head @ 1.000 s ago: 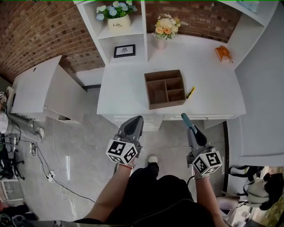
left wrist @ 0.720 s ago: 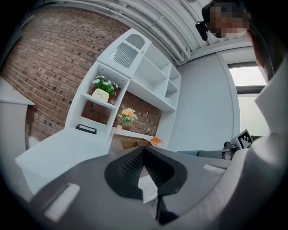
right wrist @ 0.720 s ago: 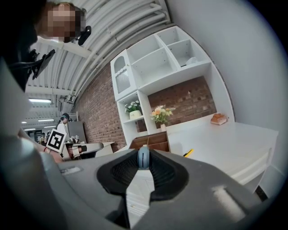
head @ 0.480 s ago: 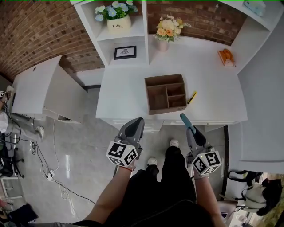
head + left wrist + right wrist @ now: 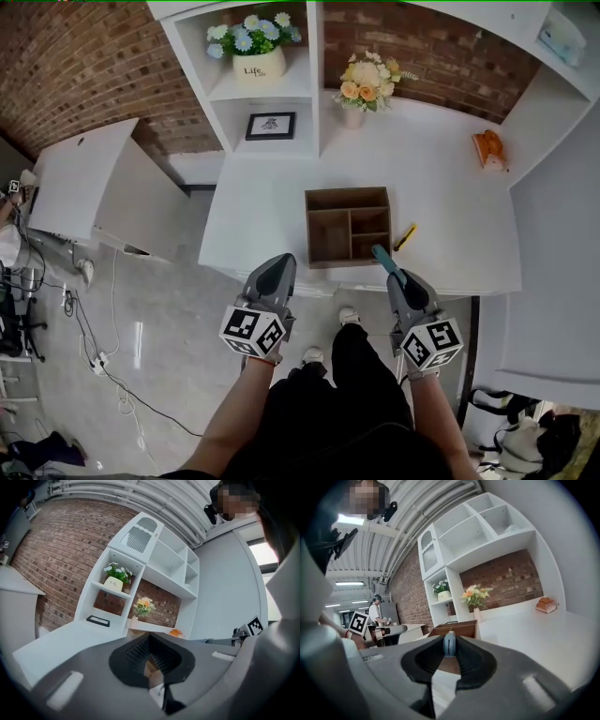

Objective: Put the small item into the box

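**Blue item gripped, box just ahead**

My right gripper [image 5: 397,281] is clamped on the blue item [image 5: 382,260], a slim stick that pokes out past the jaw tips and points toward the box [image 5: 348,193] on the desk [image 5: 262,216]. My left gripper [image 5: 278,263] has its jaws together with nothing between them.

To do this step well, I judge I should carry the item over one compartment. I would tip it so the free end goes in first, clear of the dividers, and part the jaws only once it sits low inside. A yellow pen [image 5: 404,237] lies just beside the box on its right, and I should not knock it.

The only writing I can read is "Life" on the flowerpot [image 5: 254,67] on the shelf. The print in the frame [image 5: 270,126] is too small to read.
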Available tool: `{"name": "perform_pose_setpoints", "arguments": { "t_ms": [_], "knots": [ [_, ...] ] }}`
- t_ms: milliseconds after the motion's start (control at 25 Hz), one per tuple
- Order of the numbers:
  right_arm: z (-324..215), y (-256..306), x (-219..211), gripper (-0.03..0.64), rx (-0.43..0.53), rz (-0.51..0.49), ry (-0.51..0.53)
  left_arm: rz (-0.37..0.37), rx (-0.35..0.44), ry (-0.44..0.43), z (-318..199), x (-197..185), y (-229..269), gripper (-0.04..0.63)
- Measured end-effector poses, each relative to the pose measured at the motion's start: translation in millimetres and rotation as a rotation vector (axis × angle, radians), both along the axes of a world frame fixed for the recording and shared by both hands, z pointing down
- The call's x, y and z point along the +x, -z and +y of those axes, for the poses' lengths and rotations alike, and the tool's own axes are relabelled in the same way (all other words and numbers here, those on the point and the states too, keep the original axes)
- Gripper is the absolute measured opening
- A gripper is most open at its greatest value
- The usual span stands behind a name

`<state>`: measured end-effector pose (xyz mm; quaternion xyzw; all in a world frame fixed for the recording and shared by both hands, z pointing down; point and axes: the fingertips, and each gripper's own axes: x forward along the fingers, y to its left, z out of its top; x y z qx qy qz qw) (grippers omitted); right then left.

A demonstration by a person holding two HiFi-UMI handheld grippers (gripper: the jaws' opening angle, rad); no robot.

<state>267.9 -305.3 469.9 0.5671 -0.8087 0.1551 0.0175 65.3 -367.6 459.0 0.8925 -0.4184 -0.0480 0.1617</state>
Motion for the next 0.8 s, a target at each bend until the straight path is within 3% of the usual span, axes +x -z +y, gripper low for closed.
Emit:
{"name": "perform_pose_setpoints", "arguments": {
  "t_ms": [800],
  "knots": [
    [-49.1,-51.7,-3.1,0.069,-0.208,0.253,0.259,0.018,-0.044,0.11,-42.0,19.6,-14.7,0.003]
  ]
}}
